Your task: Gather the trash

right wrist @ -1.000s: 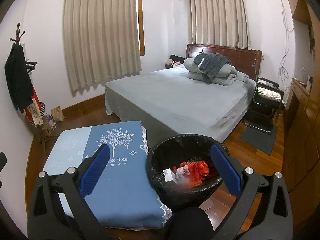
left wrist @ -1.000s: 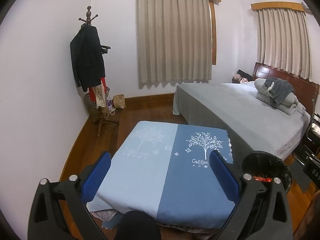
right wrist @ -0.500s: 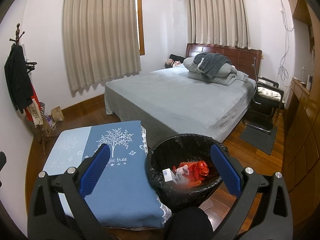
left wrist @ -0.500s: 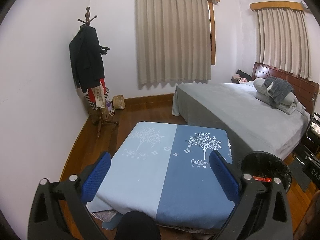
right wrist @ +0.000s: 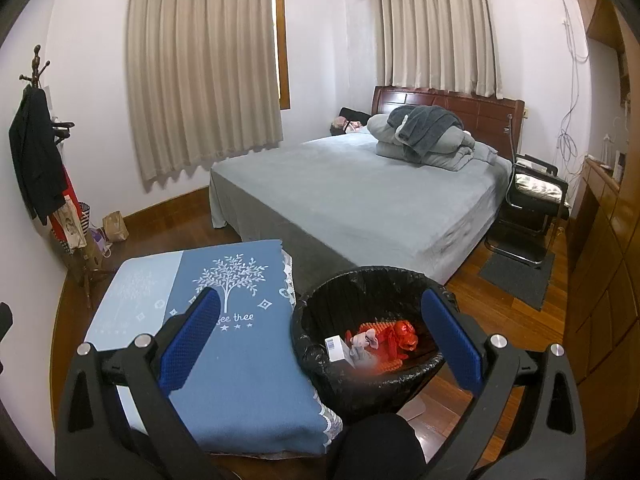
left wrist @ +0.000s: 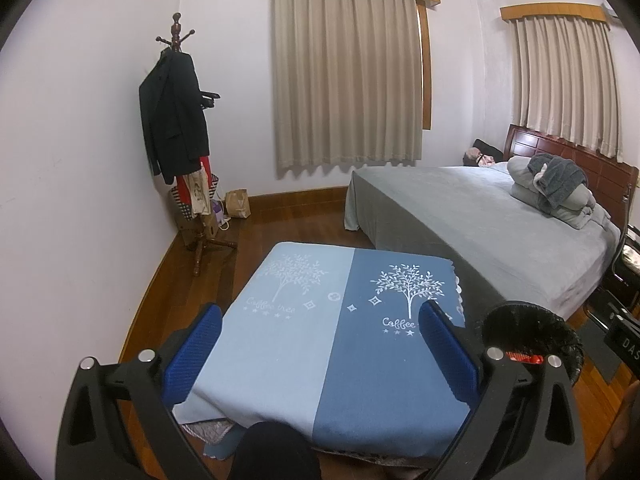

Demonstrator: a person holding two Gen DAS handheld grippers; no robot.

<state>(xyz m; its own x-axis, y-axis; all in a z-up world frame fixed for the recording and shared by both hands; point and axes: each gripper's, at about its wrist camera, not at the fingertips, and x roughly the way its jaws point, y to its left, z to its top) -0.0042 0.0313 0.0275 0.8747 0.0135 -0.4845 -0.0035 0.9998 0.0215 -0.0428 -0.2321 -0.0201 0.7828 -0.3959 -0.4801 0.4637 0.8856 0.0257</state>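
A black-lined trash bin (right wrist: 372, 292) stands on the wood floor beside a low table with a blue tree-print cloth (right wrist: 224, 320). Inside it lie a red wrapper (right wrist: 394, 334), a white box (right wrist: 338, 348) and a crumpled pinkish scrap (right wrist: 364, 340). My right gripper (right wrist: 320, 340) hangs open above the bin's near-left rim, holding nothing. The left gripper (left wrist: 320, 344) is open over the blue cloth (left wrist: 328, 328), empty. In the left wrist view the bin (left wrist: 532, 332) shows at the right with a bit of red inside.
A grey bed (right wrist: 360, 196) with folded blankets fills the far right. A coat rack (left wrist: 180, 136) with a dark jacket and bags stands by the left wall. A black chair (right wrist: 532, 208) and dark mat (right wrist: 516, 276) lie right of the bed. Wooden cabinets (right wrist: 600, 240) line the right edge.
Both views shift only slightly; the left wrist view drifts a touch. Both grippers stay open and the trash in the bin has not moved.
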